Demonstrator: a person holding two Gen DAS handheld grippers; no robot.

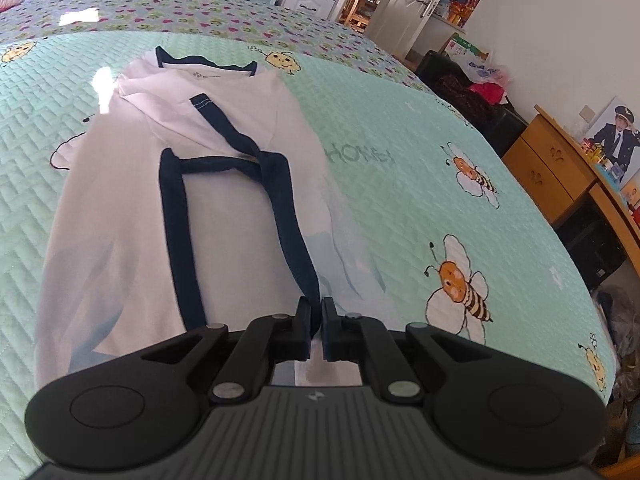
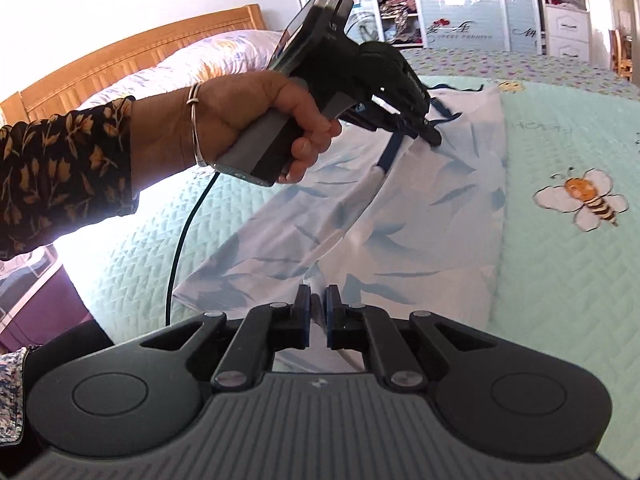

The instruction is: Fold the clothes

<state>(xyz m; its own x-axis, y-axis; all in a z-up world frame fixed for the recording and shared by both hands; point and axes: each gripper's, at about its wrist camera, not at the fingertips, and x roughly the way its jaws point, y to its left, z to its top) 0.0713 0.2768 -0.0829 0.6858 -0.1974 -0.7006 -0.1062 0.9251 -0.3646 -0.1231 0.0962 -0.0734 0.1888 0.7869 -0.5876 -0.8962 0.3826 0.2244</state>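
Observation:
A white shirt (image 1: pixel 240 128) with navy trim lies spread on the bed, collar at the far end. Its lower part is lifted and turned back, so the navy hem band (image 1: pixel 296 232) runs up to my left gripper (image 1: pixel 316 312), which is shut on that band. In the right wrist view the raised fabric (image 2: pixel 400 232) shows a pale blue leaf print. My right gripper (image 2: pixel 318 304) is shut on a fold of this fabric. A hand (image 2: pixel 256 112) holds the left gripper (image 2: pixel 434 138) higher up and farther away, pinching the same shirt.
The mint bedspread (image 1: pixel 440 208) with bee drawings covers the bed. A wooden desk (image 1: pixel 560 160) stands past the bed's right edge. A wooden headboard (image 2: pixel 120 60) and pillow (image 2: pixel 208 56) lie to the left. A dark cable (image 2: pixel 184 240) hangs from the left gripper.

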